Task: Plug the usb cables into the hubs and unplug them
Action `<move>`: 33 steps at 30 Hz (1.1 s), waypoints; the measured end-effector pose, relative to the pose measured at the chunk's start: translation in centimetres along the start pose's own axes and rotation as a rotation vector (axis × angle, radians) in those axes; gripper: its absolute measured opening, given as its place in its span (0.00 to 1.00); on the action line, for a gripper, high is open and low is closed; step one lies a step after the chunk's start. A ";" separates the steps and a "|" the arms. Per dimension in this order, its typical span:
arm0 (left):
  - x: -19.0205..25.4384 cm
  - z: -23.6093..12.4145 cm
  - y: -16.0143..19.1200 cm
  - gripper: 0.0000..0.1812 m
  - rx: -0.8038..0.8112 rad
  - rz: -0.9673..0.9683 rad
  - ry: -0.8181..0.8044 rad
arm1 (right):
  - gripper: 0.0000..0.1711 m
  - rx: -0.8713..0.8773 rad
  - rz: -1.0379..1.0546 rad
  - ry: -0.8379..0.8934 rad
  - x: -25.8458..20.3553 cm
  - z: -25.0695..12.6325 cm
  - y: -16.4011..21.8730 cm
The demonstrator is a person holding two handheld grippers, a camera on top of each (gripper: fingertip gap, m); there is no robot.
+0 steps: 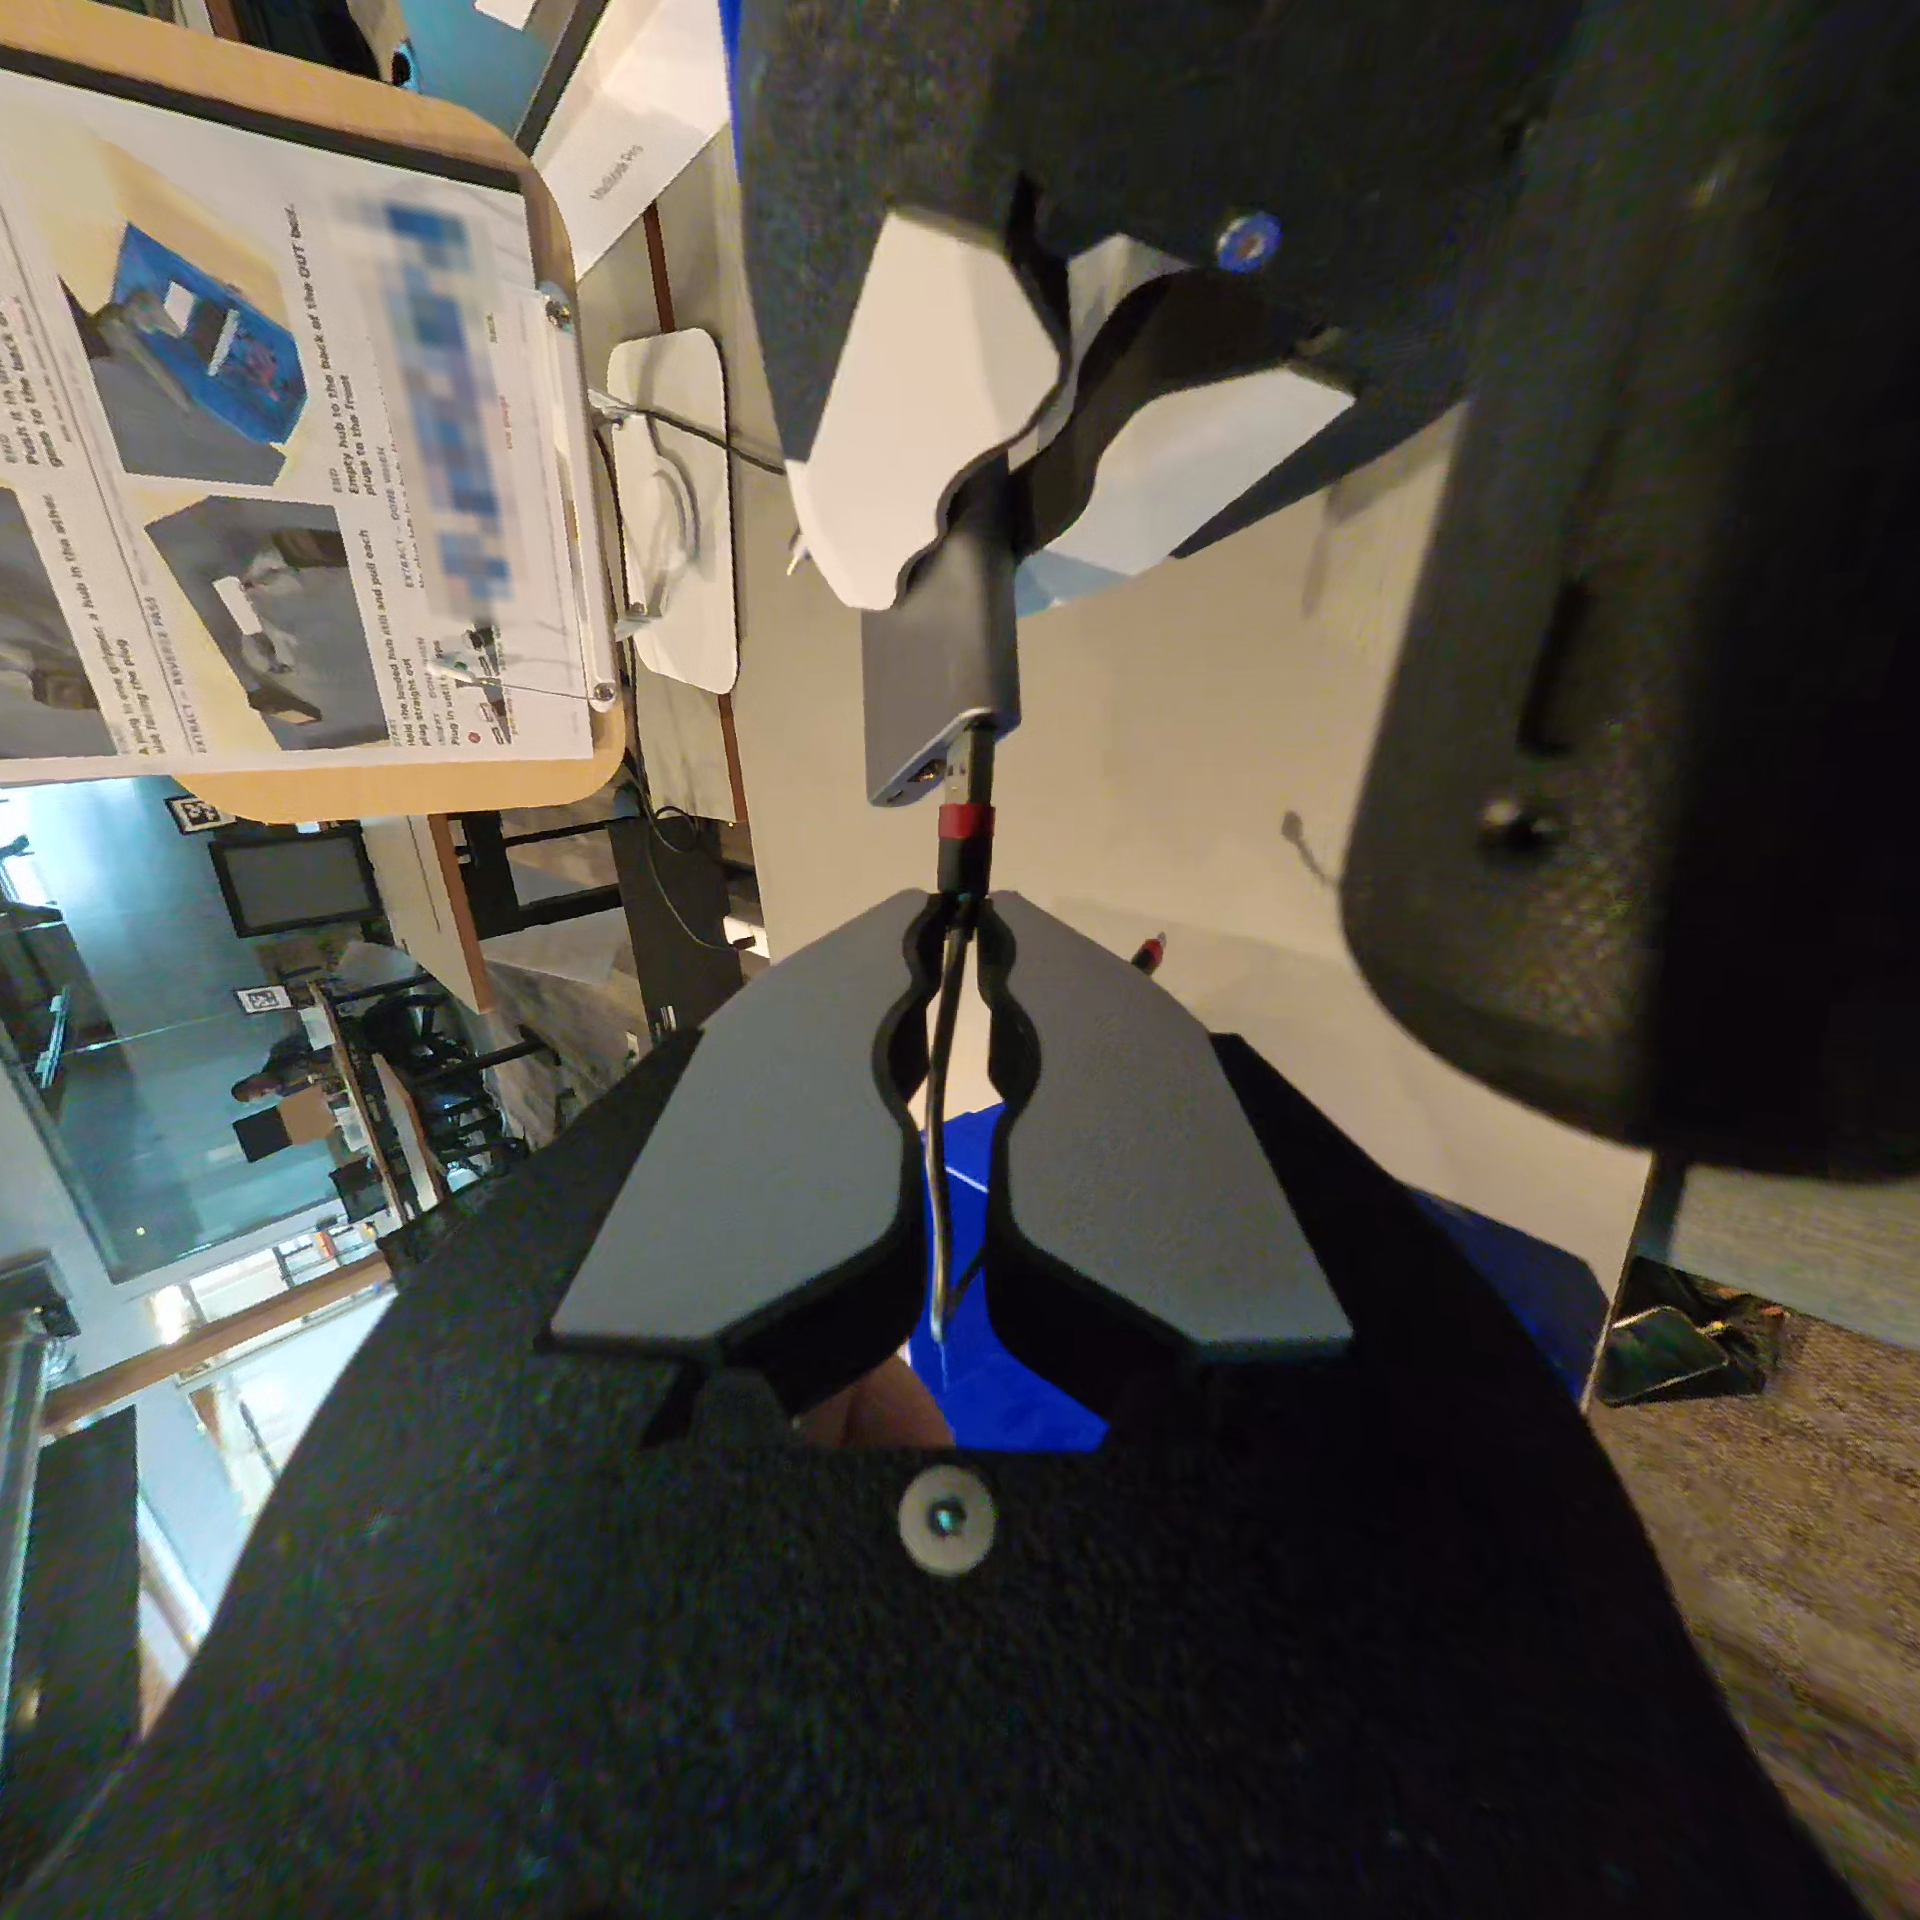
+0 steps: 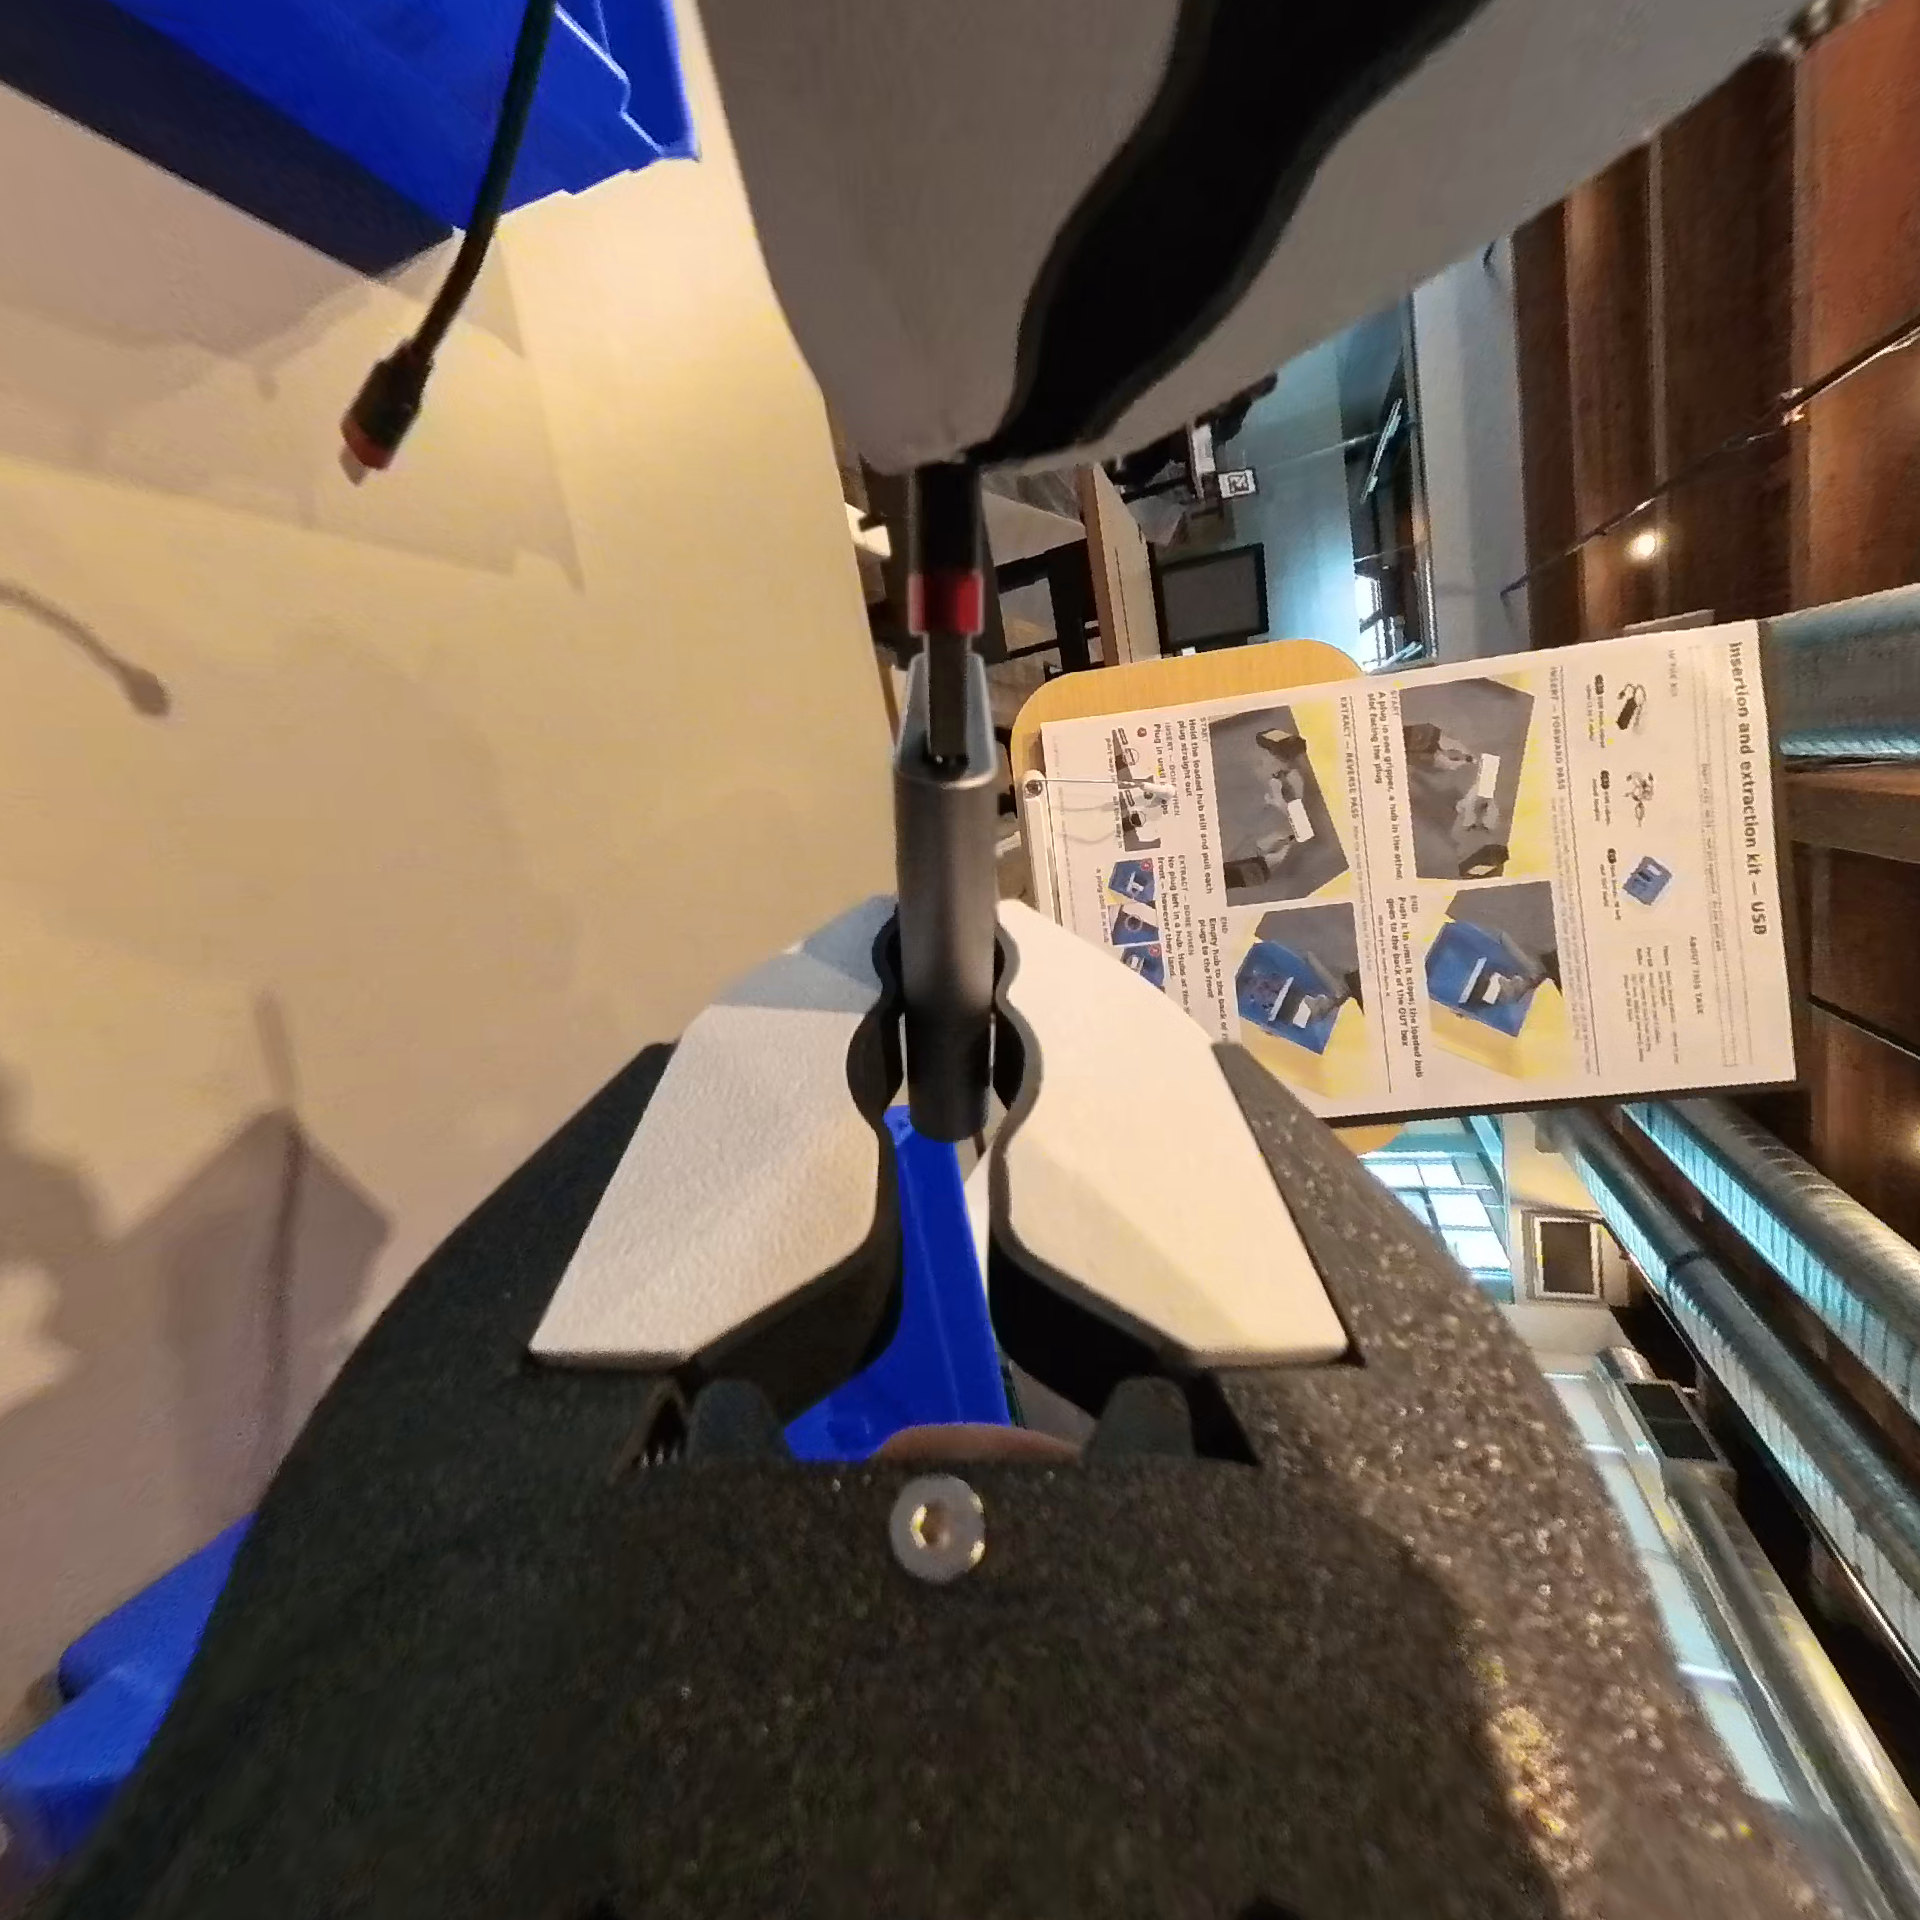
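Left wrist view: left tool pinches the red-banded USB plug, seated in the grey hub straight ahead, which the right tool clamps. Likely mid-cycle; another cable waits.

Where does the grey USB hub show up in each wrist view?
Left wrist view: the grey USB hub sits just above centre, clamped at its far end by the right gripper, with the red-banded plug in its near end.
Right wrist view: the hub stands at centre between that view's own jaws, plug at its far end.
Shared landmark: the instruction sheet on its wooden board.
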State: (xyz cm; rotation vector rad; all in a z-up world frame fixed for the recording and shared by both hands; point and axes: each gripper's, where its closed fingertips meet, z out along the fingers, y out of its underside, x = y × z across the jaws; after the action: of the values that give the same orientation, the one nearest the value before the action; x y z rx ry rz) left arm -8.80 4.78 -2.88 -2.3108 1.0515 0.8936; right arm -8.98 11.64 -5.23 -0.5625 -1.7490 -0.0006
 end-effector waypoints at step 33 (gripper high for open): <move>0.6 0.8 -0.1 0.03 -0.057 -0.120 0.063 | 0.07 -0.095 0.011 -0.009 -0.6 0.5 0.6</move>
State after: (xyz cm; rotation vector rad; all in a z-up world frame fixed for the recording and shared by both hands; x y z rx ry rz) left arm -8.67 5.03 -3.87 -2.4351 0.9123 0.8189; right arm -9.19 12.09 -6.08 -0.6421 -1.7615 -0.0736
